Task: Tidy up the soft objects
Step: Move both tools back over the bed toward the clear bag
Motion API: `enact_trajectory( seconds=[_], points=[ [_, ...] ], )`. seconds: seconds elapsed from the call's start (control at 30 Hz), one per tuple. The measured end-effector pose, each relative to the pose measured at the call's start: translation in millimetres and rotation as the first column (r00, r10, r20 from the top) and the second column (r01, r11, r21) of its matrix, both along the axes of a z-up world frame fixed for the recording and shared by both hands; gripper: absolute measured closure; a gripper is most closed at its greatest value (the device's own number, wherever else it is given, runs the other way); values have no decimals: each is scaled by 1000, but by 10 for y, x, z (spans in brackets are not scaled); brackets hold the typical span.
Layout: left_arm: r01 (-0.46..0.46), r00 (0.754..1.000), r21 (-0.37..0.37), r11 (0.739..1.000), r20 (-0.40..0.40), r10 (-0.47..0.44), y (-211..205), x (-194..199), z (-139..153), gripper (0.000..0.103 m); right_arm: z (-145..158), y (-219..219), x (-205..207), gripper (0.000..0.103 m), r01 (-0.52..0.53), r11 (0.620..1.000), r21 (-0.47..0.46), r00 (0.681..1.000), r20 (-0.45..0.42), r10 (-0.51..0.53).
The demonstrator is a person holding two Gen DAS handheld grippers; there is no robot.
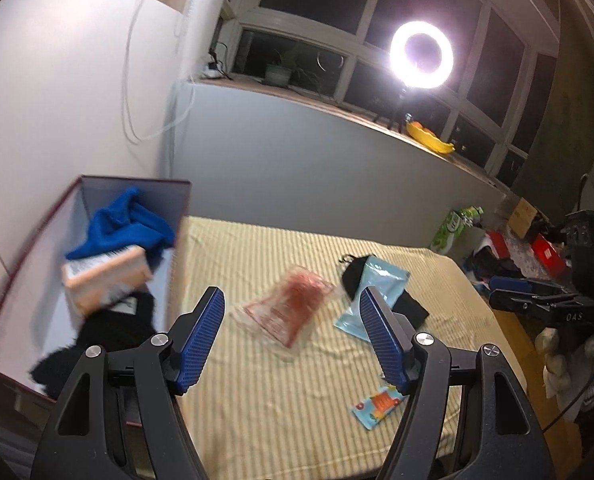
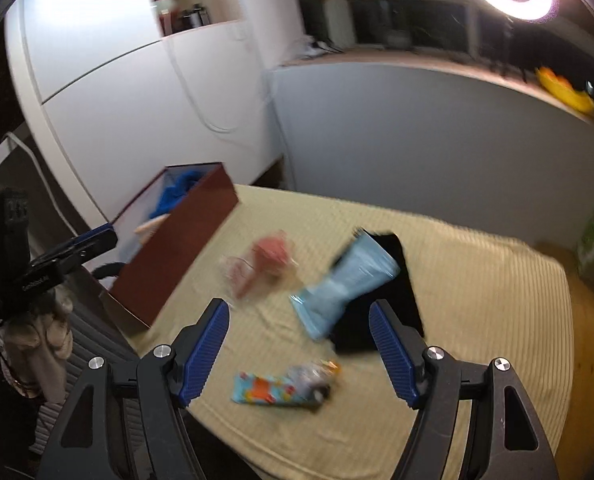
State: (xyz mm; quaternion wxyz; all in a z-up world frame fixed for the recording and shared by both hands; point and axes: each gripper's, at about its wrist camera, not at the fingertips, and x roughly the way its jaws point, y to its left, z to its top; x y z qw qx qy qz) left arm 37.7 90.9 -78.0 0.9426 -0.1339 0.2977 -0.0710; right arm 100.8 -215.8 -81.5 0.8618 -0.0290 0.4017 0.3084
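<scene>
Blue ribbed pads line the left gripper (image 1: 293, 338), whose fingers stand wide apart with nothing between them, tilted down over a bench draped in a yellow striped cloth (image 1: 257, 420). On the cloth lie a crinkled clear packet with red contents (image 1: 289, 312), a pale blue pouch (image 1: 371, 296) across a black fabric (image 1: 411, 308), and a small colourful packet (image 1: 377, 404). At left, the maroon box (image 1: 33, 248) holds a blue cloth (image 1: 129, 224), a peach pack and dark fluffy fabric.

From the right wrist, the right gripper (image 2: 299, 348) also angles down, fingers apart and empty above the same blurred packets. The left gripper (image 2: 89, 246) hovers beside the box (image 2: 177, 244).
</scene>
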Motion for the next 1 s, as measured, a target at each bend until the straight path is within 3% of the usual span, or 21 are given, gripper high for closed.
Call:
enact_trajectory(
  seconds=[0.23,0.47,0.7,1.0],
  points=[
    [27,998,-4,1000,-60,-28,-266,188,-290,33,-358,-333,362,34,64,989,131,982,-184,-40],
    [44,995,37,998,-94,-40,-403,289,-455,33,-619,-346,685,34,100,990,101,980,-185,-80],
    [36,990,77,996,-137,-25,-455,574,-610,33,-871,-337,944,34,85,982,167,954,-300,-31],
    [50,987,107,993,-160,-33,-587,883,-788,33,-1007,3,1125,34,47,993,106,954,-299,-13]
  ],
)
